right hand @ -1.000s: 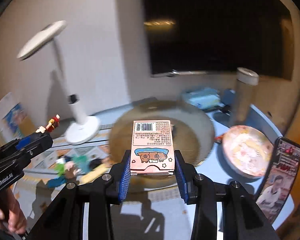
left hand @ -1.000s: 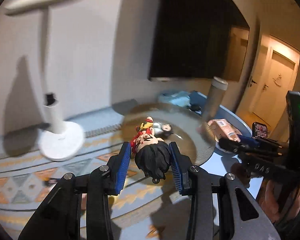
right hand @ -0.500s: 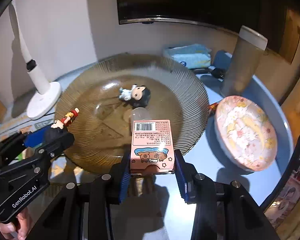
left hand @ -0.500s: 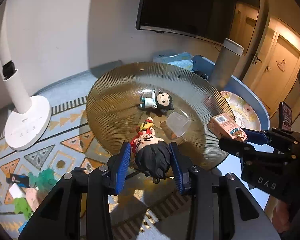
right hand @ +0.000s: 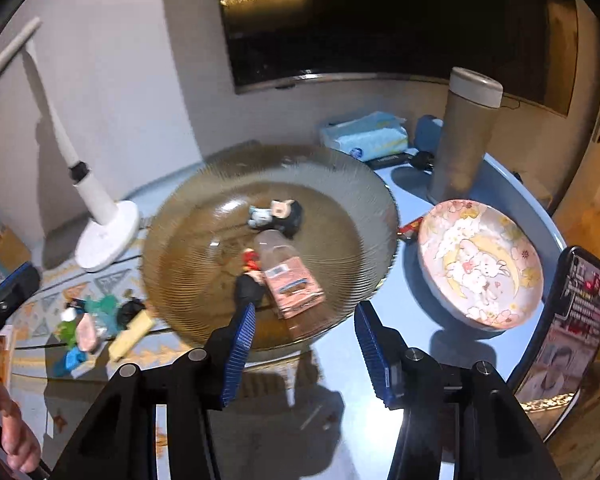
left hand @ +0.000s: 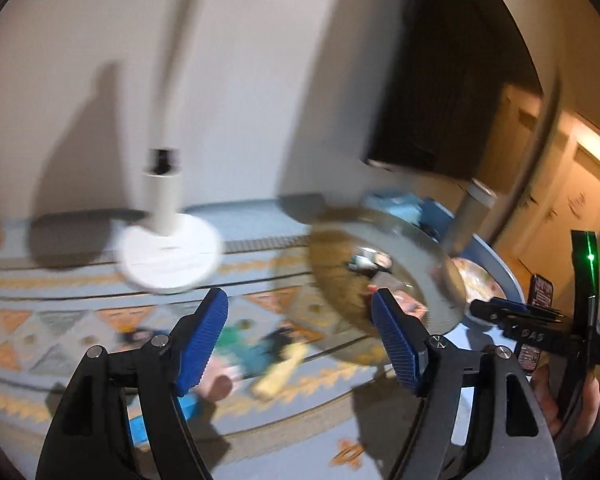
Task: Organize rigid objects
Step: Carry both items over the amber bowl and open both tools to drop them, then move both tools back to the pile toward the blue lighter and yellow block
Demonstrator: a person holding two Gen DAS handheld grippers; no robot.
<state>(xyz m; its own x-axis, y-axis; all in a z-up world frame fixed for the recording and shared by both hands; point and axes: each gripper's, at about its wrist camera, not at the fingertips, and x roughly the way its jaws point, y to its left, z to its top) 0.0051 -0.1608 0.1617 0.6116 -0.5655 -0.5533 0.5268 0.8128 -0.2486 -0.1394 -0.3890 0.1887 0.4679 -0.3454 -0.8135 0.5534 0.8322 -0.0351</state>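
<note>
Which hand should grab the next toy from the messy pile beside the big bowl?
Probably the left gripper: its jaws are opening with nothing between them, and the toy pile lies right ahead. The right gripper faces the glass bowl instead.

We take this for a home: a wall TV (right hand: pixel 380 20) at the top, a desk lamp (right hand: pixel 100 216) at left, a door (left hand: pixel 572 200) (lit warm) far right.
</note>
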